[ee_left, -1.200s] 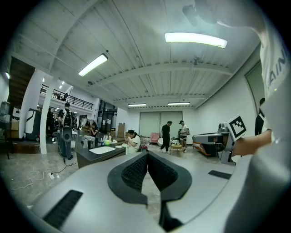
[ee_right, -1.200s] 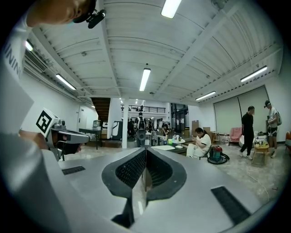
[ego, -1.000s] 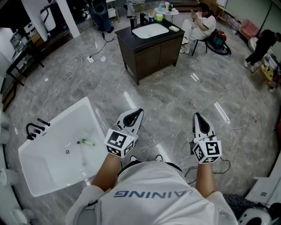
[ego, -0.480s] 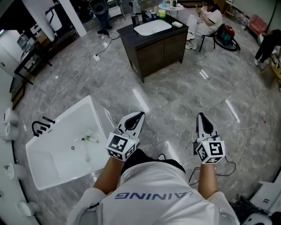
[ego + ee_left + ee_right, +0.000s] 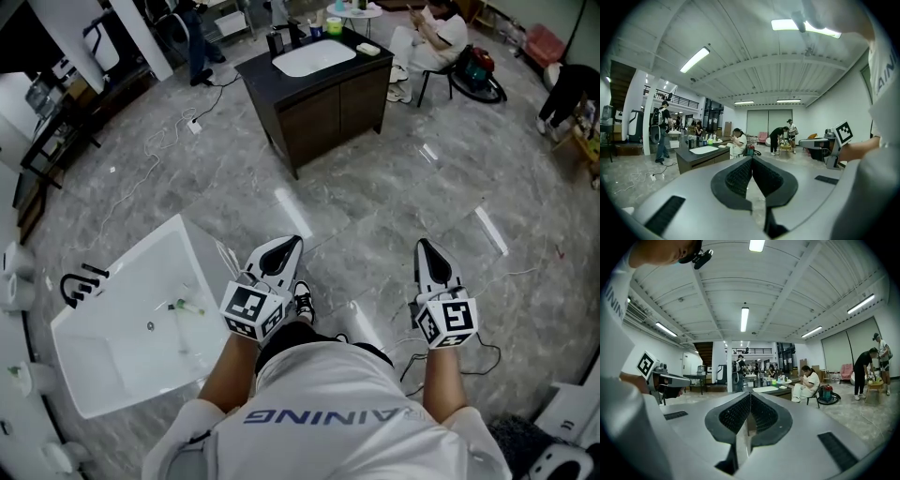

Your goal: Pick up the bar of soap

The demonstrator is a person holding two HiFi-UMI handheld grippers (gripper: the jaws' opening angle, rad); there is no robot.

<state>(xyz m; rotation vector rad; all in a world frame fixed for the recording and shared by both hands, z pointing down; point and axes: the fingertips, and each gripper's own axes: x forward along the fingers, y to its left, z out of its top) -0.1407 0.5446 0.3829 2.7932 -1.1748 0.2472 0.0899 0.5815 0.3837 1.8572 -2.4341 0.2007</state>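
Pale soap bar [image 5: 368, 49] atop distant vanity [image 5: 323, 112]

The small things [image 5: 333, 25] beside the far sink [image 5: 314, 56] are too tiny to name. So is the green thing [image 5: 187, 307] in the white tub [image 5: 112, 375].

Large open hall with a glossy grey marble floor [image 5: 394, 216]. A dark vanity cabinet [image 5: 323, 108] with a white basin [image 5: 314, 56] stands mid-room, and a person [image 5: 433, 33] sits just beside it. A white sink [image 5: 112, 347] is at the lower left. Loose cables [image 5: 150, 142] trail across the floor. A ribbed white ceiling [image 5: 787, 296] carries long tube lights [image 5: 744, 318].
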